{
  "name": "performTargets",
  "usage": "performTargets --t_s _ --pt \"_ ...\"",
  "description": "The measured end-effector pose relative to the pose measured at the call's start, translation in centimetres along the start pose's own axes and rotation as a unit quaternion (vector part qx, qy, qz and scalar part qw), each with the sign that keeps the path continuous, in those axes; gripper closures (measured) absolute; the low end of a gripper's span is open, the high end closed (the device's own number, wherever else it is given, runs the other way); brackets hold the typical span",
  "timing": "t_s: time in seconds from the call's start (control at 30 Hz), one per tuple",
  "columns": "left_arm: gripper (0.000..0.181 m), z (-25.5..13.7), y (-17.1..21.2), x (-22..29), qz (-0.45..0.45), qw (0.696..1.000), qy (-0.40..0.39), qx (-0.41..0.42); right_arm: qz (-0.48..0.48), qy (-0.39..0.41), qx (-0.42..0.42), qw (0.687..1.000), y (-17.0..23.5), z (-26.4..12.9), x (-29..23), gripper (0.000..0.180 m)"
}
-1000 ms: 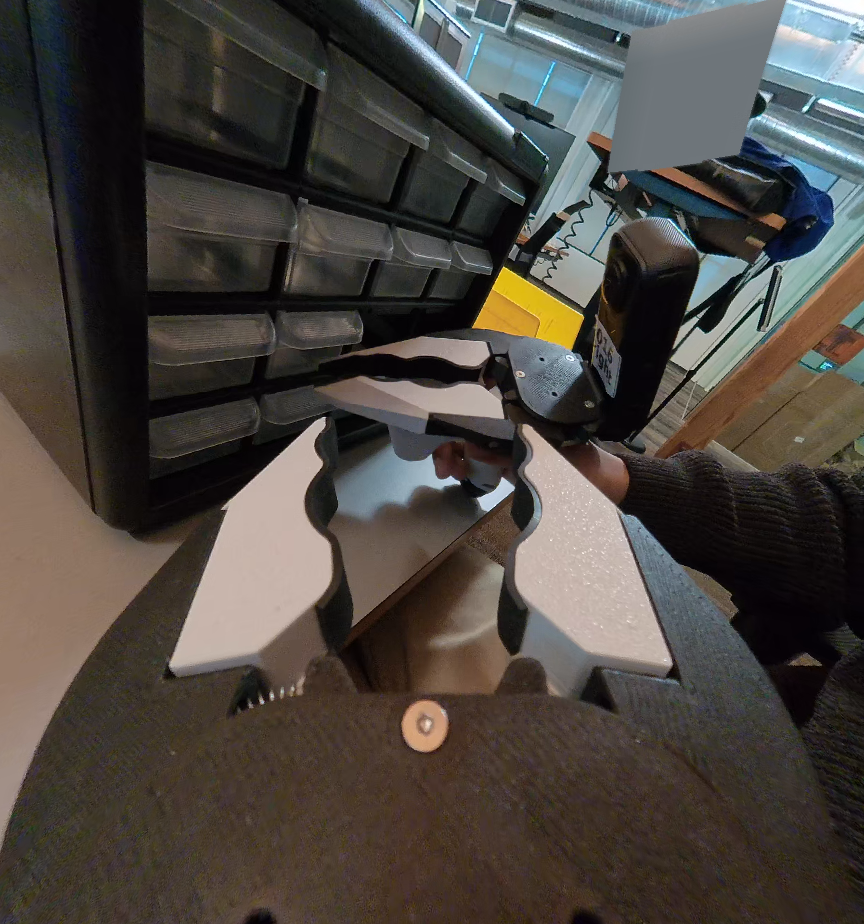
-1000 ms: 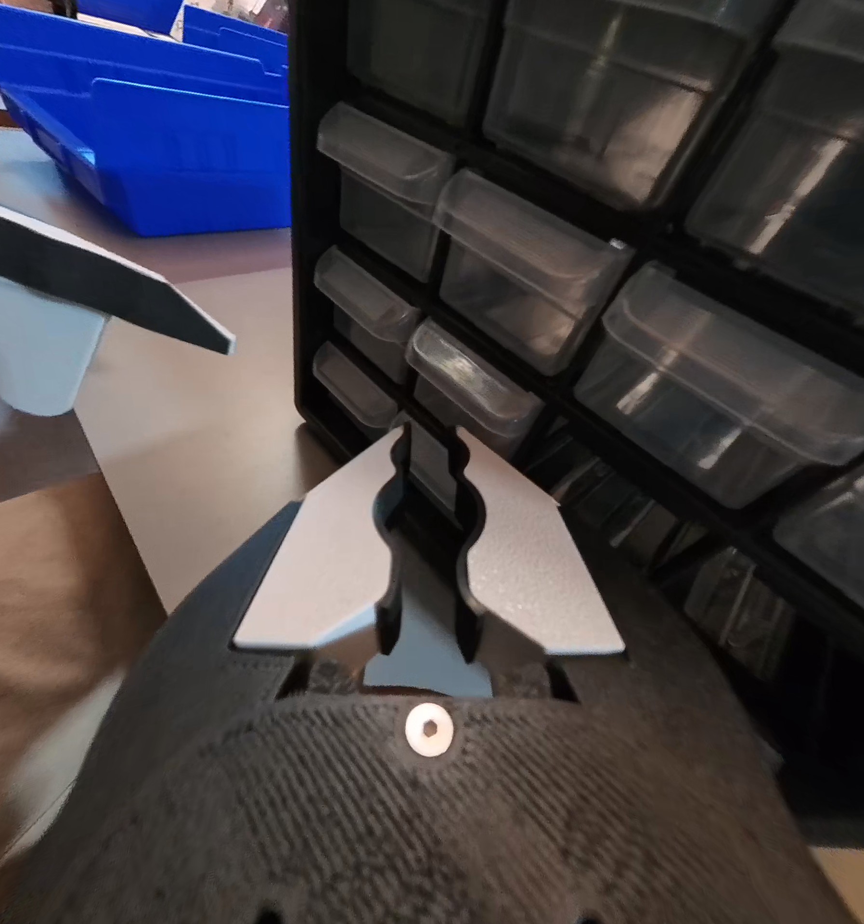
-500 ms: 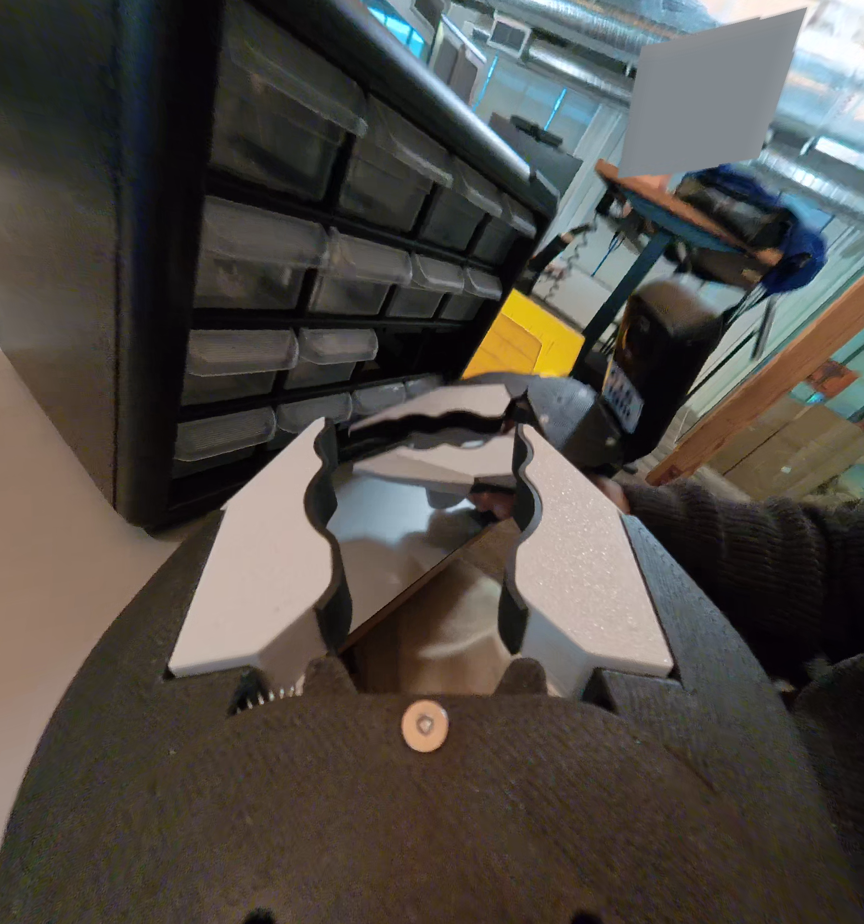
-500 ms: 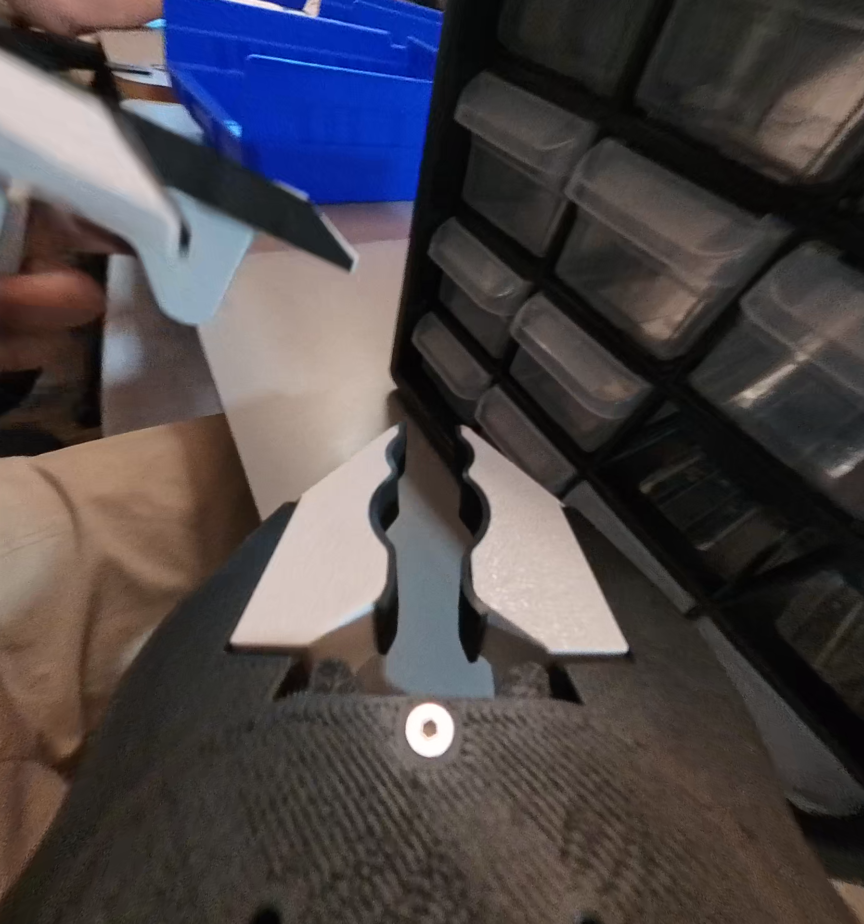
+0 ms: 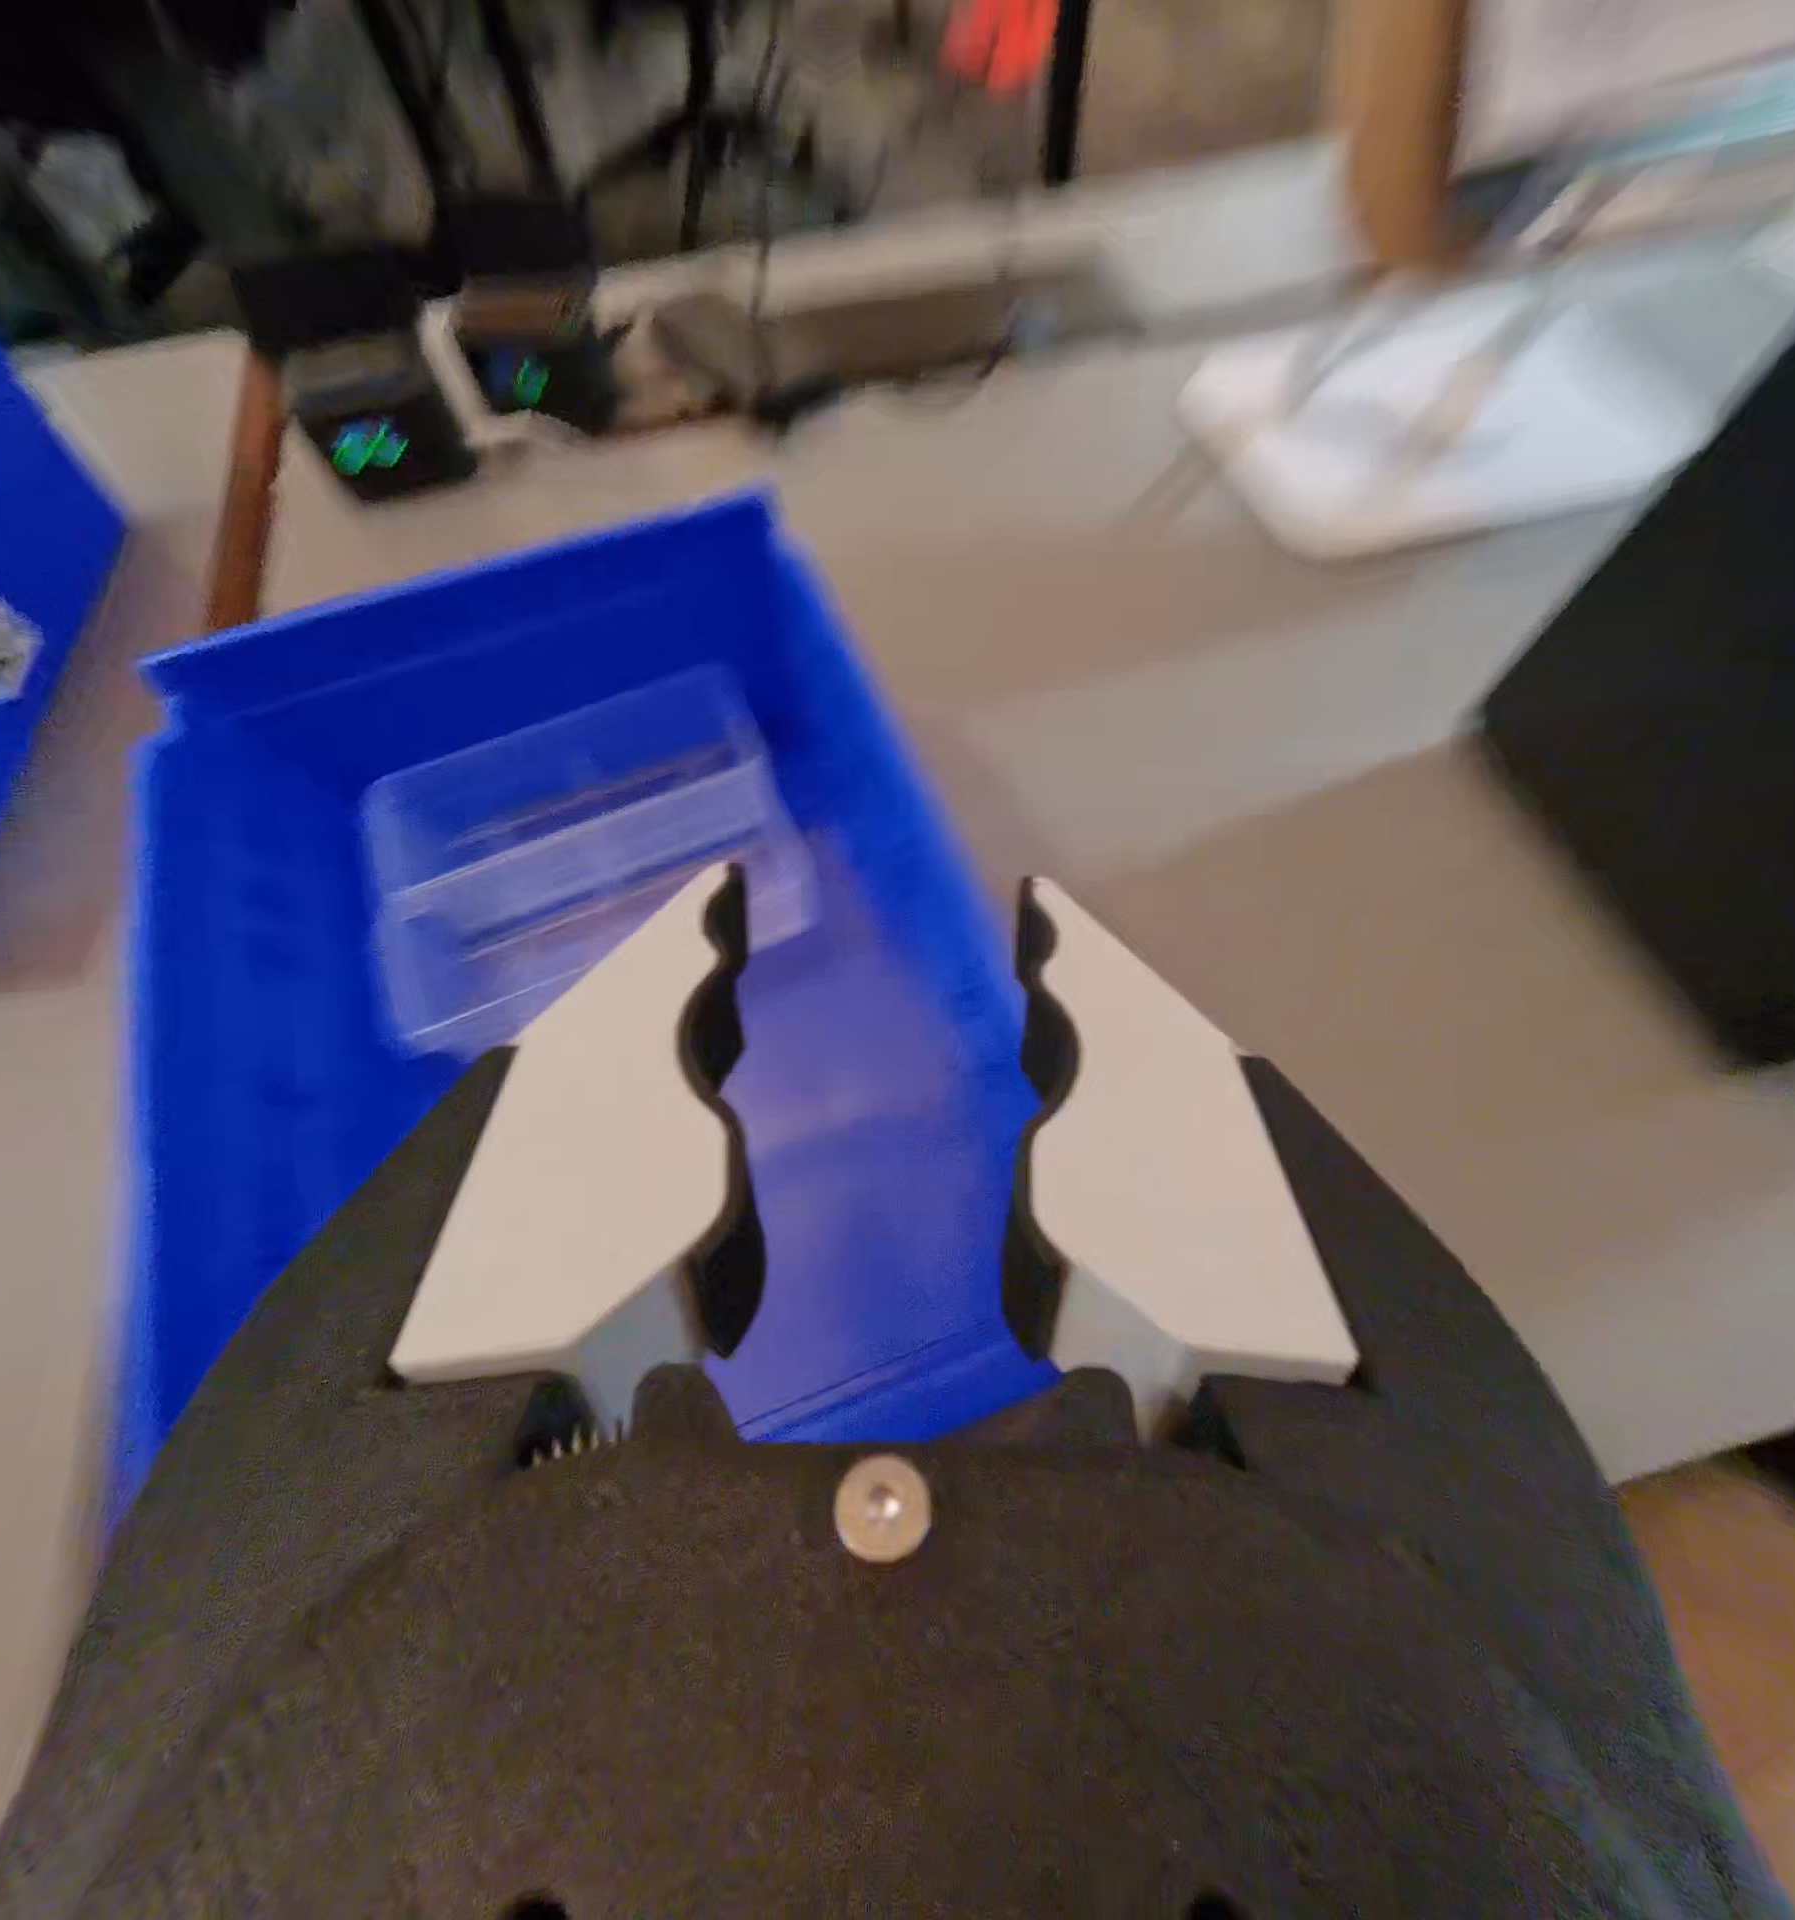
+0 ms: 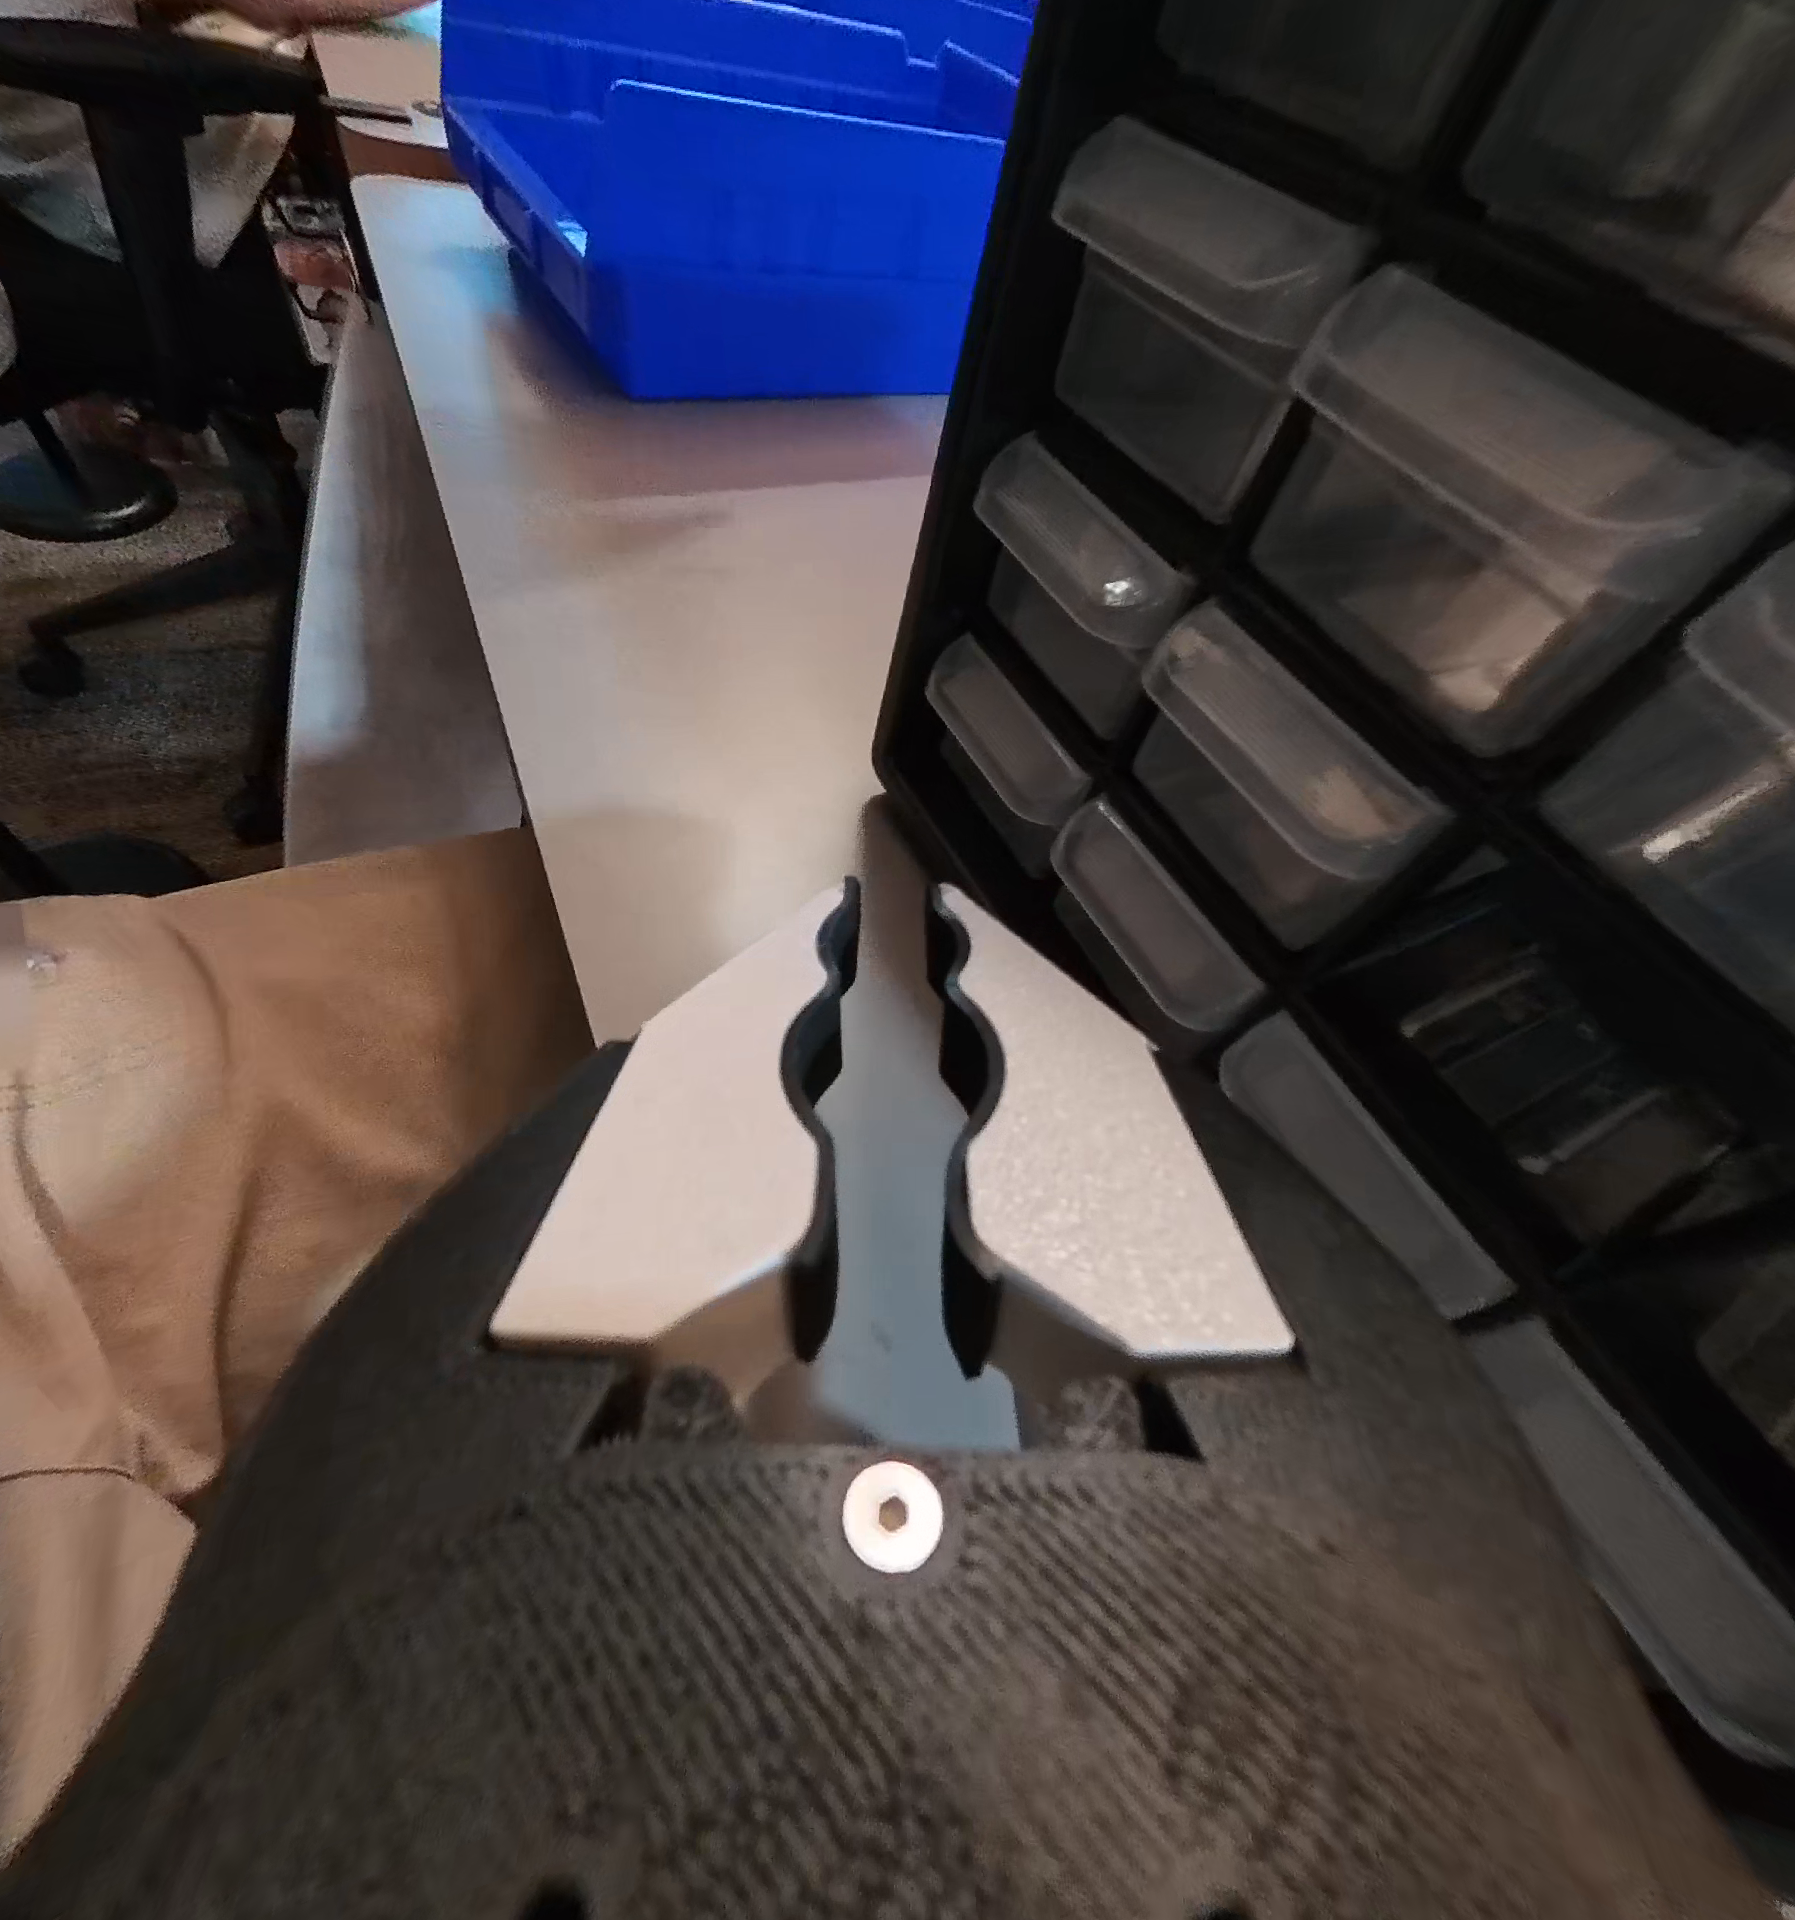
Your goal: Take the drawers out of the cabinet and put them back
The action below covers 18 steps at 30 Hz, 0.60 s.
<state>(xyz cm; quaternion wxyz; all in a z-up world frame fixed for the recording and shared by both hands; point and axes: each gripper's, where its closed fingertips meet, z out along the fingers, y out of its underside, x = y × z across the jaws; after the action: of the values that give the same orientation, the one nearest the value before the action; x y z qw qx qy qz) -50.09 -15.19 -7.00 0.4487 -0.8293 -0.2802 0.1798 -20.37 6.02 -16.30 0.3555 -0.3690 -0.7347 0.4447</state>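
A pale table [image 6: 664, 644] is seen. A blue bin [image 5: 249, 1039] and a black cabinet [image 6: 976, 520] are set on it, near each other but apart

Left wrist view: above blue bin [image 5: 249, 935], angled down into it, close; motion-blurred. Right wrist view: low at table [image 6: 664, 623] edge, facing along cabinet [image 6: 1392, 623] front, v. close. Shared: bin [image 6: 747, 208], table, cabinet side [image 5: 1703, 779].

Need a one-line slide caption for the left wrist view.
Open left gripper above a blue bin holding one clear drawer.
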Motion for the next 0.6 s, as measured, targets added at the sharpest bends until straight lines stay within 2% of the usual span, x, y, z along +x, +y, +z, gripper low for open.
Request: performTargets --t_s 0.07,0.17,0.27,0.4,0.47,0.53,0.57,0.6 --pt "0.163 2.4 3.3 -4.1 0.073 0.99 -0.034 -0.112 -0.001 -0.003 -0.005 1.0 0.1 0.1 -0.1 0.169" --pt "0.166 5.2 7.5 -8.6 0.146 0.957 -0.091 -0.235 0.0 -0.003 -0.011 1.0 0.3 0.2 -0.1 0.169" --pt "0.163 7.6 8.6 -9.5 0.192 0.944 -0.093 -0.251 0.001 -0.003 -0.014 1.0 0.4 0.3 -0.1 0.169" --pt "0.139 9.8 8.5 -9.3 0.199 0.948 -0.081 -0.236 0.004 -0.012 -0.023 1.0 0.6 0.5 -0.2 0.171" --pt "0.14 10.1 9.5 -9.9 0.213 0.937 -0.092 -0.262 0.007 -0.016 -0.026 0.999 0.7 0.6 -0.3 0.171" --pt "0.153 9.9 10.0 -10.3 0.221 0.932 -0.102 -0.27 0.008 -0.018 -0.025 0.999 0.7 0.6 -0.3 0.171" --pt "0.168 9.6 10.0 -10.2 0.218 0.933 -0.101 -0.27 0.008 -0.018 -0.023 1.0 0.6 0.5 -0.3 0.171" --pt "0.17 9.3 10.2 -9.6 0.207 0.936 -0.082 -0.273 0.007 -0.019 -0.022 1.0 0.6 0.5 -0.3 0.171"
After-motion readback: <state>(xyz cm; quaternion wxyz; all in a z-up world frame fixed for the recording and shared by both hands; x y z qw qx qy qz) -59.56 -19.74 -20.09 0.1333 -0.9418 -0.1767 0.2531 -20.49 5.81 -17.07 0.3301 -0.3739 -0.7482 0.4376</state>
